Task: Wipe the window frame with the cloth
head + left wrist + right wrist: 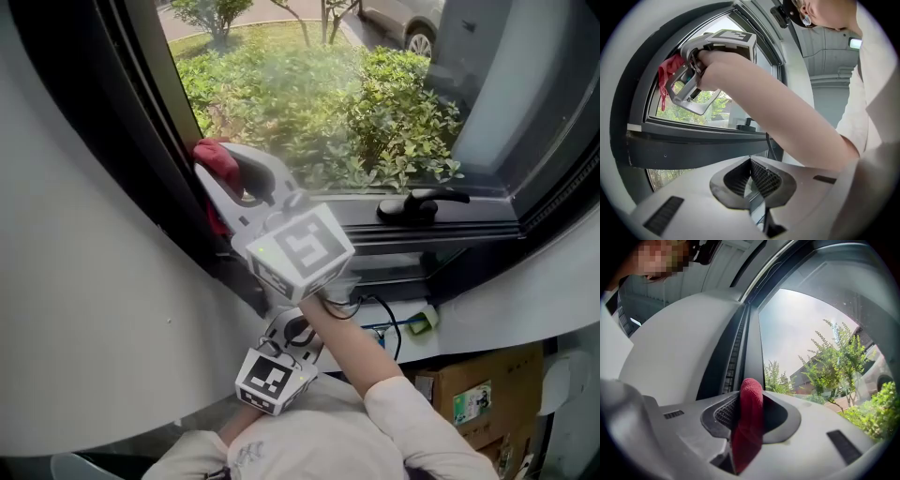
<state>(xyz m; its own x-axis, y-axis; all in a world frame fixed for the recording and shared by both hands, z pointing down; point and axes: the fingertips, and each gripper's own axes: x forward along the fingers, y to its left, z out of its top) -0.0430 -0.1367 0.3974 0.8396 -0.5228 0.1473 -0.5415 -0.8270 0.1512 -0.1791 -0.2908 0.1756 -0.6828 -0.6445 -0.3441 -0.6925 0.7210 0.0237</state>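
A red cloth [217,161] is pinched in my right gripper [212,174], which is shut on it and holds it against the dark window frame [141,141] on the window's left side. In the right gripper view the cloth [749,413] fills the gap between the jaws, with the frame's upright [736,348] straight ahead. The left gripper view shows the same cloth [668,71] at the frame [633,93], under the right gripper [679,77]. My left gripper [298,330] hangs low beneath the sill, shut with nothing in it [750,164].
A black window handle [422,202] lies on the lower frame to the right. Under the sill run a cable [389,323] and a cardboard box [478,394]. A curved white wall [84,309] borders the window at left. Bushes [375,103] stand outside the glass.
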